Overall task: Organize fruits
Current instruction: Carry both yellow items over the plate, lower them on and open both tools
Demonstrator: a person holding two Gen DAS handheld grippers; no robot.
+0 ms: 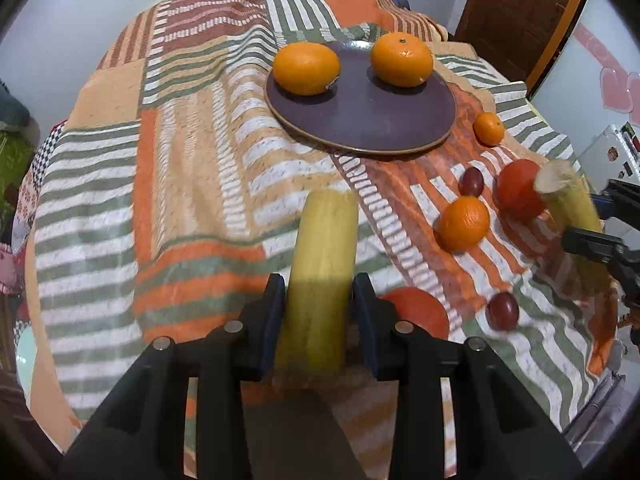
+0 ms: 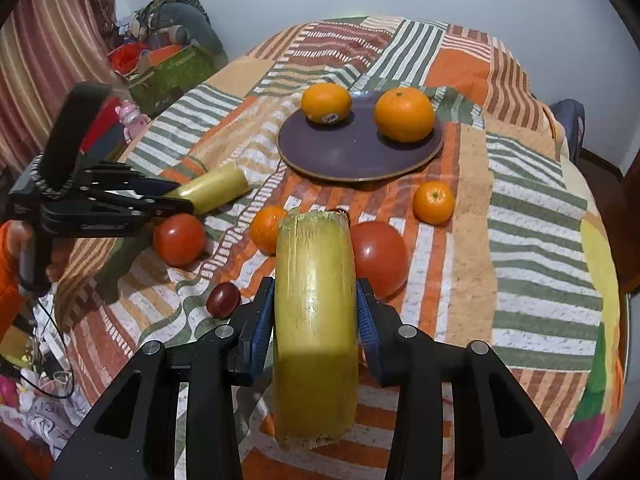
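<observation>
My left gripper (image 1: 319, 300) is shut on a yellow-green sugarcane piece (image 1: 324, 248), held above the striped cloth. It also shows in the right wrist view (image 2: 216, 190). My right gripper (image 2: 316, 308) is shut on a second sugarcane piece (image 2: 316, 312), seen at the right of the left wrist view (image 1: 568, 196). A purple plate (image 1: 372, 120) holds two large oranges (image 1: 306, 68) (image 1: 402, 60). On the cloth lie two small oranges (image 1: 464, 222) (image 1: 489, 129), two tomatoes (image 1: 518, 190) (image 1: 420, 310) and two dark grapes (image 1: 472, 181) (image 1: 503, 311).
The striped patchwork cloth (image 1: 192, 184) covers a round table. A wooden door (image 1: 520, 12) and a white fridge (image 1: 612, 156) stand to the right. A green box with clutter (image 2: 168, 72) sits beyond the table's left edge.
</observation>
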